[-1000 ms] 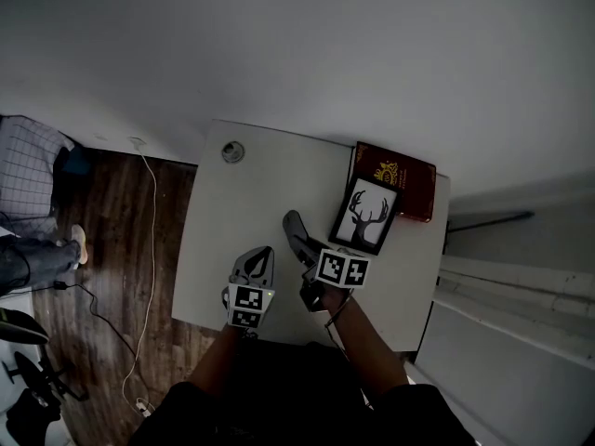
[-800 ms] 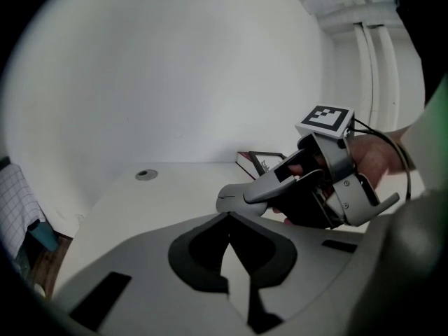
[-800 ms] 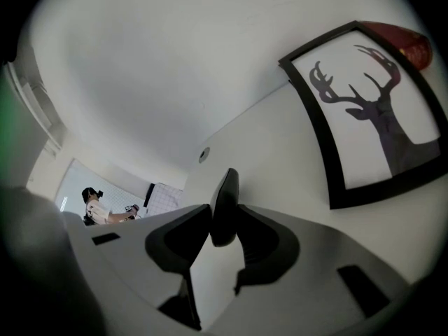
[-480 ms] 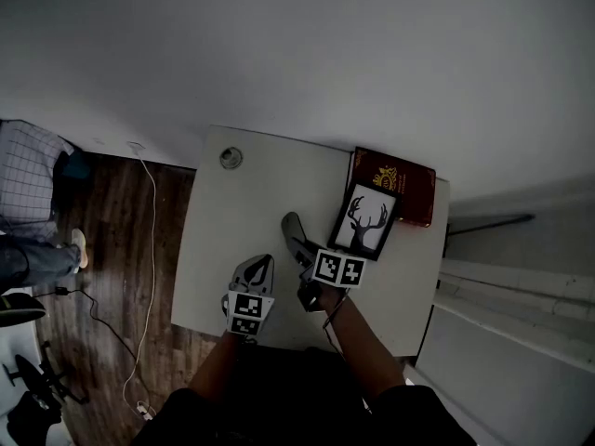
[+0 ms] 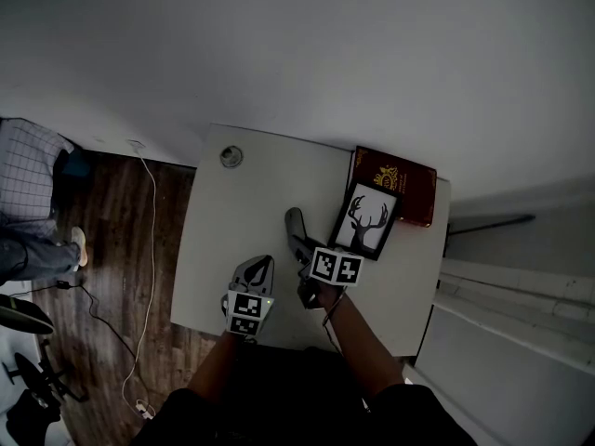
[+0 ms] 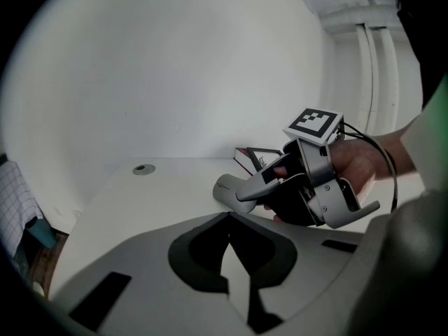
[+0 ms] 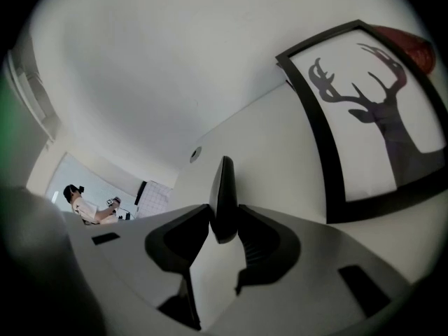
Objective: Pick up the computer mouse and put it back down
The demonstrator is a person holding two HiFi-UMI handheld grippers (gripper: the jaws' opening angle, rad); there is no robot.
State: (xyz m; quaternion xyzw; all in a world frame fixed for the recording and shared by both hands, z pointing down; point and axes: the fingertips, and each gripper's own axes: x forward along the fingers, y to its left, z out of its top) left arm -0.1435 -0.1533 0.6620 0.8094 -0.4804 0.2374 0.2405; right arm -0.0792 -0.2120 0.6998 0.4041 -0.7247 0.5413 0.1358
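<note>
Right gripper (image 7: pixel 224 222): jaws about half apart, clamped on the computer mouse (image 7: pixel 224 187). The mouse sits edge-on between the pads and sticks out past the tips. From the left gripper view it shows as a grey rounded body (image 6: pixel 231 187) low over the white table (image 5: pixel 242 212); can't tell if it touches the top. Left gripper (image 6: pixel 229 219): jaws fully together, nothing in them. It sits just beside the right one, near the table's front edge, tip pointing down at bare tabletop. The person's right hand (image 6: pixel 357 166) wraps the right gripper's handle, marker cube (image 6: pixel 313 123) on top. Just right of the mouse is a black picture frame (image 5: pixel 364 216) holding a stag silhouette print. The frame overlaps the near corner of a dark red book (image 5: pixel 409 179) at the table's far right; can't tell whether it's propped or flat. A round grommet (image 5: pixel 231 157) is set in the far left corner of the table, well apart from both grippers. Beyond the table's left edge is wood floor (image 5: pixel 112 221) with a pale cable (image 5: pixel 149 249) running along it.
</note>
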